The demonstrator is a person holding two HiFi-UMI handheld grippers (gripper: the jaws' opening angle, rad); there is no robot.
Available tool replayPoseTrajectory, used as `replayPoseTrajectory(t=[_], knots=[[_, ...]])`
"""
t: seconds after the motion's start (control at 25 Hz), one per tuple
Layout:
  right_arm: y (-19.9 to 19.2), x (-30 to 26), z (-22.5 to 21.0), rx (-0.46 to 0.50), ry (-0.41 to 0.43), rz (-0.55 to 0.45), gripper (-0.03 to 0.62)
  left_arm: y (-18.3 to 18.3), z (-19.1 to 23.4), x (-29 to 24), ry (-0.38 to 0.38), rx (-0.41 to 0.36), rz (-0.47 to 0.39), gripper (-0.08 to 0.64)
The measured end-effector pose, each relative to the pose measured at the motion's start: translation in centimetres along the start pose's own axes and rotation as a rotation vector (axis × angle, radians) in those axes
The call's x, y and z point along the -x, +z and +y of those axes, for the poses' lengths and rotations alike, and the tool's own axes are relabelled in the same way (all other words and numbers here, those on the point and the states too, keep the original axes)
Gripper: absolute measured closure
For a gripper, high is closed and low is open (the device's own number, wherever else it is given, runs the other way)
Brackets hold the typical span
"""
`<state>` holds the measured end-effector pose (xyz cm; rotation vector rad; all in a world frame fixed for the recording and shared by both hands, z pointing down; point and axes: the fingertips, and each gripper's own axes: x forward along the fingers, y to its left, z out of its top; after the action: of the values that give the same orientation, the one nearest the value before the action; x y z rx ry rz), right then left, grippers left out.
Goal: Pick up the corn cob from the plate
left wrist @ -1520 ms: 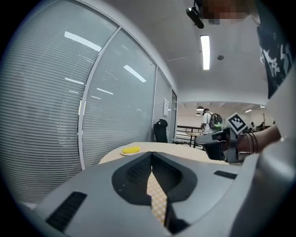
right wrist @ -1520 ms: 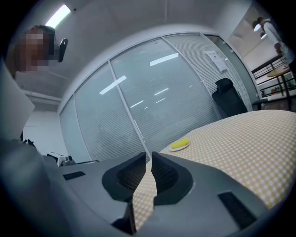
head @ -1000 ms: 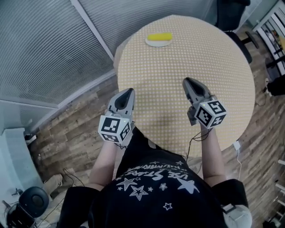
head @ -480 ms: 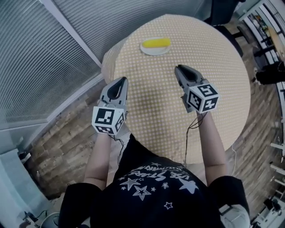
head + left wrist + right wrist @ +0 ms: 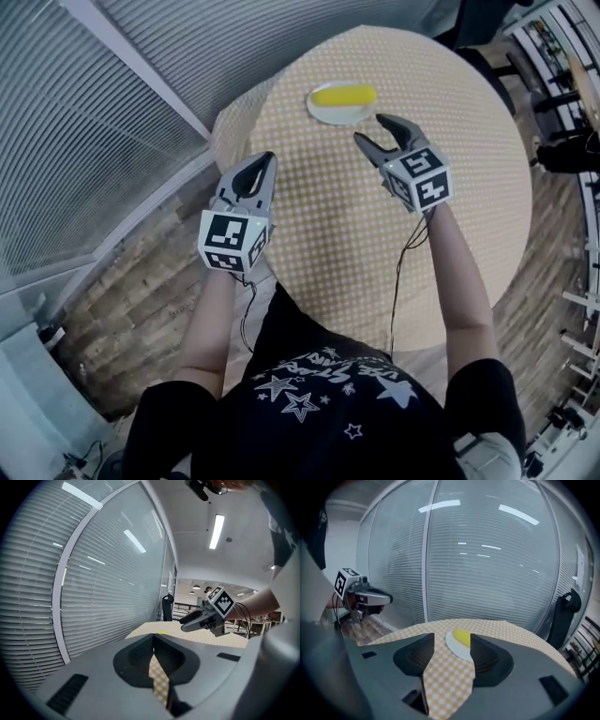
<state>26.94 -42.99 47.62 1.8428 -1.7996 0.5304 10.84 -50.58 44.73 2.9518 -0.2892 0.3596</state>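
Note:
A yellow corn cob (image 5: 344, 95) lies on a small white plate (image 5: 330, 113) at the far side of a round table with a yellow checked cloth (image 5: 375, 225). My right gripper (image 5: 371, 129) hovers just short of the plate, and its jaws have just been opening with nothing between them. In the right gripper view the corn cob (image 5: 461, 637) and the plate (image 5: 457, 651) show beyond the gap of the right gripper (image 5: 452, 641). My left gripper (image 5: 269, 159) is shut and empty over the table's left edge, well away from the plate. In the left gripper view, the left gripper (image 5: 153, 637) has its jaw tips together.
A glass wall with blinds (image 5: 112, 112) runs along the left, above a wooden floor (image 5: 141, 291). A black chair (image 5: 473, 28) stands beyond the table. The person's arms and dark shirt (image 5: 319, 403) fill the near side.
Both grippers have moved forward toward the plate. The right gripper's jaws have gone from shut to open, and it now sits close to the plate.

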Motion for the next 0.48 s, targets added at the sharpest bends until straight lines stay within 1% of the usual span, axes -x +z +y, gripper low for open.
replayPoseTrajectory(t=[0.16,0.24,0.36,0.48], knots=[[-0.1,-2.9,-1.7,0.142,-0.005,0.073,0.330,0.0,1.3,-1.8,-0.007,0.009,0.005,0.554],[0.0,-4.3,-2.4,0.219,0.002,0.100,0.324,-0.1,1.7,-2.6,-0.011,0.014,0.009,0.554],[0.0,-6.5,-3.1,0.351,0.040,0.126,0.319,-0.4,2.4,-3.8,-0.013,0.025,0.015,0.554],[-0.9,-8.8,-3.8,0.489,0.068,0.184,0.318,-0.9,3.3,-4.5,-0.008,0.040,0.025,0.554]])
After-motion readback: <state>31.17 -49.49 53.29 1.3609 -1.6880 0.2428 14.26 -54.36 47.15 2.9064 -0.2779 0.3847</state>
